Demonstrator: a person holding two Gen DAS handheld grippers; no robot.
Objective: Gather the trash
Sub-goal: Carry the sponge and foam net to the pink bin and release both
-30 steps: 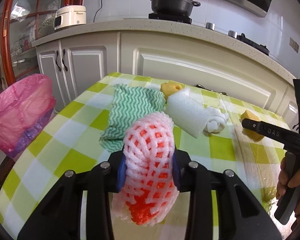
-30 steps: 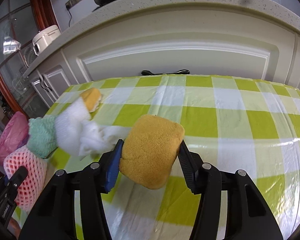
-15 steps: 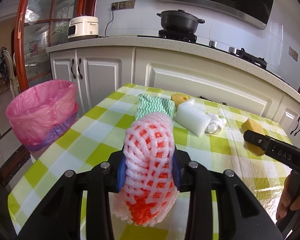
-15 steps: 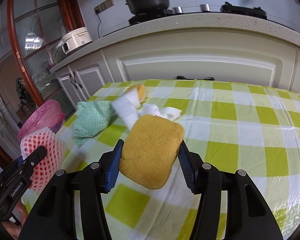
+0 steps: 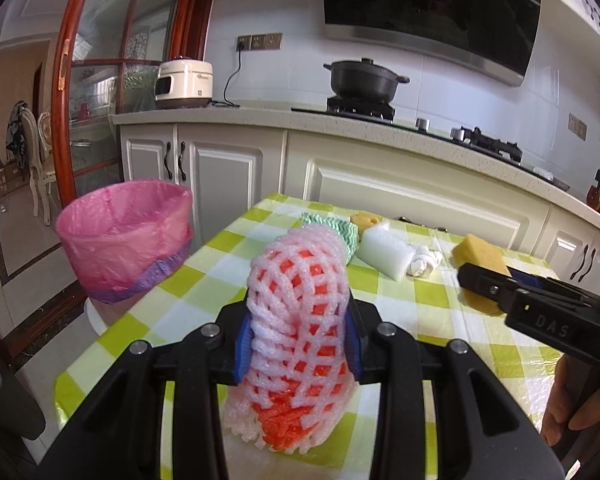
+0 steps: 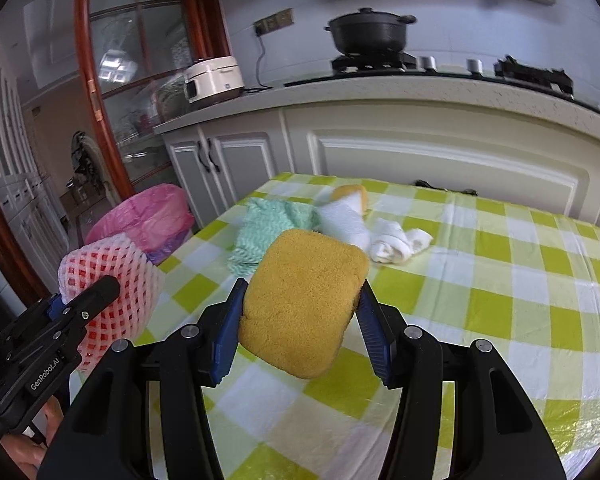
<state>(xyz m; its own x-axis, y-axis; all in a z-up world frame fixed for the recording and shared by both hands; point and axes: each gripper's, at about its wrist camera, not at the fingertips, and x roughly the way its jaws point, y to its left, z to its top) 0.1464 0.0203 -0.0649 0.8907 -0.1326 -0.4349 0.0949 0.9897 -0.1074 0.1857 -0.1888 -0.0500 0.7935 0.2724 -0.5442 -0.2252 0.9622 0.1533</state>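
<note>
We pinch the foam fruit net (image 5: 300,312) in our left gripper (image 5: 298,344) and the yellow sponge (image 6: 304,300) in our right gripper (image 6: 300,332), neither binned yet; the cloth (image 6: 268,228), foam sheet (image 5: 384,252) and another sponge (image 5: 364,220) wait at the table's far edge (image 6: 500,196).

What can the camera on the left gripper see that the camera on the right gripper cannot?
Only the left view shows the open inside of the pink bin, the dark hood above the stove and a chair in the next room. Only the right view shows the full face of the yellow sponge in the right gripper and the table's right half. Both show the pink foam net in the left gripper, the green cloth, the white roll, the black pot and the rice cooker.
</note>
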